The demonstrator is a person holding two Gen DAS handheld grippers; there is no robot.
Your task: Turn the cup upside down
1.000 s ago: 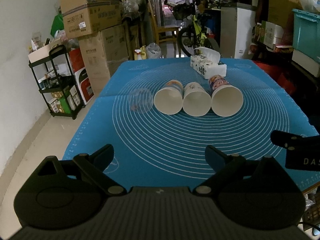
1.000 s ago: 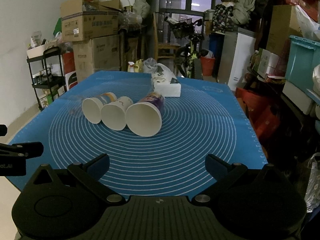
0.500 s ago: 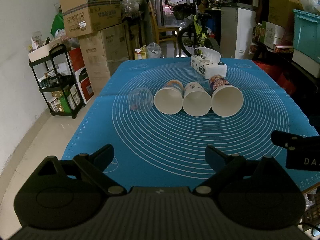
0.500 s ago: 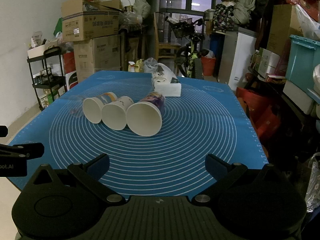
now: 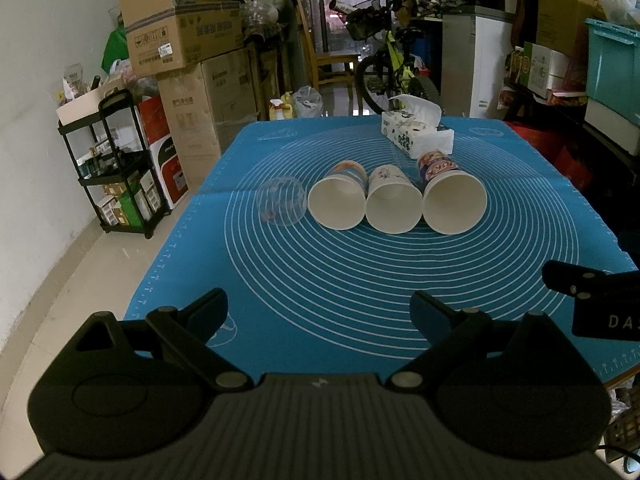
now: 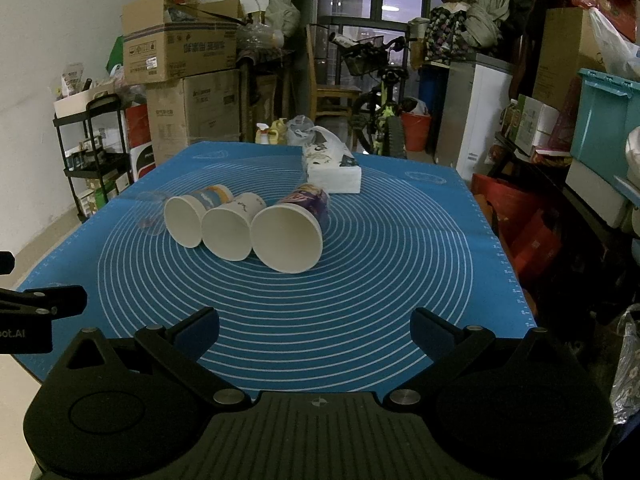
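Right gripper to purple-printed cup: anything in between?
Nothing. In the right wrist view, only bare blue mat separates the right gripper from the purple-printed cup.

both views match the earlier ones, apart from a barely perceptible shift in framing.

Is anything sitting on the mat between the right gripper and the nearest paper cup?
Nothing visible. Only bare blue mat lies between the open right gripper and the purple paper cup, which lies on its side, mouth toward the gripper. The tissue pack sits behind it.
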